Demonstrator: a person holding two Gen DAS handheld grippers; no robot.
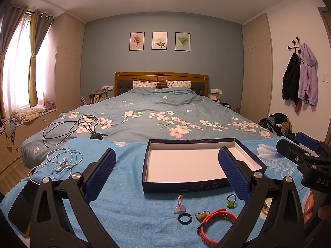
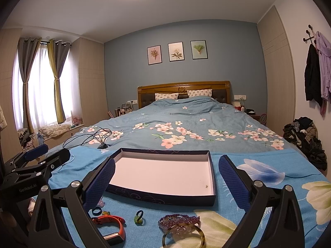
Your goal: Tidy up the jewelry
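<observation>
Left gripper: the left gripper (image 1: pixel 167 171) with black arms and blue bumpy pads is wide open. It holds nothing. It hangs over the near edge of the bed.
Right gripper: the right gripper (image 2: pixel 167 177) looks the same. It is wide open too, and holds nothing.
Box: a flat dark blue cardboard box (image 1: pixel 186 188) with a white inside sits on the bright blue flowered cloth (image 1: pixel 128 206) at the near end of the bed. No jewelry is in it. In the right wrist view there is only a tiny speck near its right corner.
Jewelry: all of it lies on the cloth, between the box and the near edge of the bed.
Orange band: an orange rubber wrist band (image 1: pixel 215 225) lies curled on its side.
Dark ring: a small dark blue ring (image 1: pixel 185 218) lies just left of the orange band.
Pink piece: a small pink butterfly-shaped piece (image 1: pixel 179 205) lies near the dark ring, closer to the box.
Green piece: a small green charm on a dark loop (image 2: pixel 139 218) lies to the right of the orange band.
Beads: a heap of purple bead bracelets (image 2: pixel 180 220) lies further right.
Gold bangle: a thin gold round bangle (image 2: pixel 183 237) touches the beads, right by the near edge.
Cables: a white earphone cable (image 1: pixel 62 161) lies at the left edge of the cloth. A black cable (image 1: pixel 70 128) lies on the flowered bed cover (image 1: pixel 175 111) behind it.
</observation>
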